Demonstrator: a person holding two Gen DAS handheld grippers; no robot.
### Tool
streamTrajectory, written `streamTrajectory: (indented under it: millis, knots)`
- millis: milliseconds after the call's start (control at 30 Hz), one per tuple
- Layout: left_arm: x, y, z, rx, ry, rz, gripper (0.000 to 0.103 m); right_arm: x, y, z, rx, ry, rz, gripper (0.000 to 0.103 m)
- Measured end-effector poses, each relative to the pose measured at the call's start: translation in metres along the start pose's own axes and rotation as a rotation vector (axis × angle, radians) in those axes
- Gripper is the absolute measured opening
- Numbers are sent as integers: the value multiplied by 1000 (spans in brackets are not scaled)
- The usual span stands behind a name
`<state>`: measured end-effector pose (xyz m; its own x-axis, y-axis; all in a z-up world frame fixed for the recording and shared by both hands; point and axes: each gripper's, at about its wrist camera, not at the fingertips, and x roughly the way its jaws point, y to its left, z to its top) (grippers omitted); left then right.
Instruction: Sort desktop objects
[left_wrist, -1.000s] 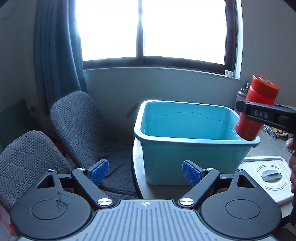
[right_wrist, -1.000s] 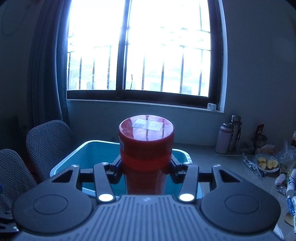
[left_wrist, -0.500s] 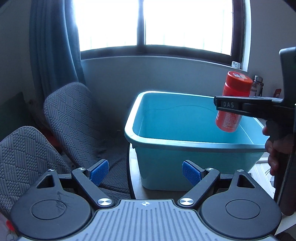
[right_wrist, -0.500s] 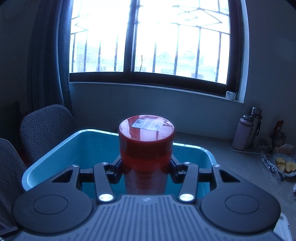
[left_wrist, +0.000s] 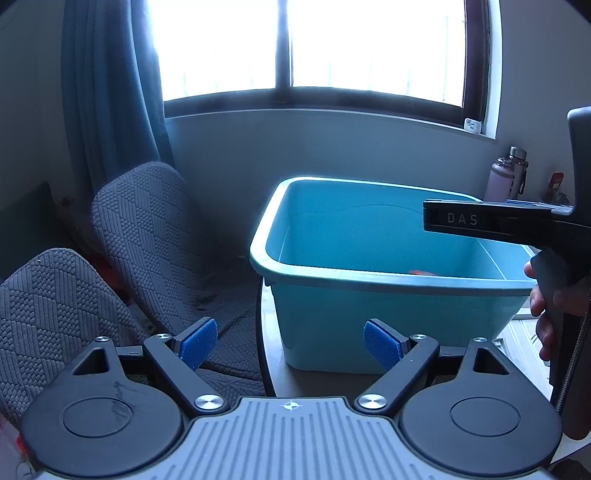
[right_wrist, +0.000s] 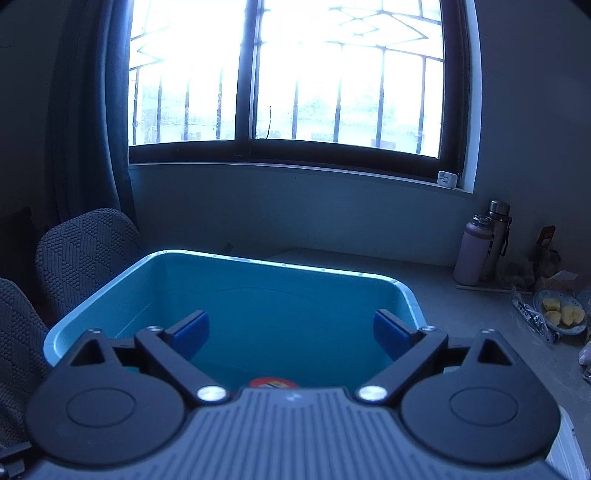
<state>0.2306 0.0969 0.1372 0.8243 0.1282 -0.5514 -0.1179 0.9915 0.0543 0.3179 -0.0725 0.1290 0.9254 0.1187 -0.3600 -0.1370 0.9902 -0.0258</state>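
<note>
From the left wrist, the left gripper (left_wrist: 290, 341) hangs low in front of the teal bin (left_wrist: 388, 278), jaws spread wide and empty. The right gripper (left_wrist: 448, 218) reaches in over the bin's right side from a hand (left_wrist: 550, 306). Inside the bin, just behind its near rim, only a sliver of the red bottle (left_wrist: 421, 272) shows.

From the right wrist, the right gripper (right_wrist: 291, 332) hovers above the bin (right_wrist: 92, 306); its jaws have just been opening and stand wide with nothing between them. The red bottle (right_wrist: 273, 382) lies beneath it in the bin, mostly hidden by the gripper body, so I cannot tell its long axis or which way it points.

One object looks sorted. More clutter remains on the table right of the bin.
</note>
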Motion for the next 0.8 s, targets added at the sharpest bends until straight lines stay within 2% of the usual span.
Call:
streamTrajectory:
  millis: [367, 800]
  knots:
    - [-55, 9, -34, 27, -19, -3, 89, -61, 5, -23, 15, -12, -27, 95]
    - [-121, 22, -115, 46, 30, -35, 89, -152, 2, -87, 49, 48, -72, 95]
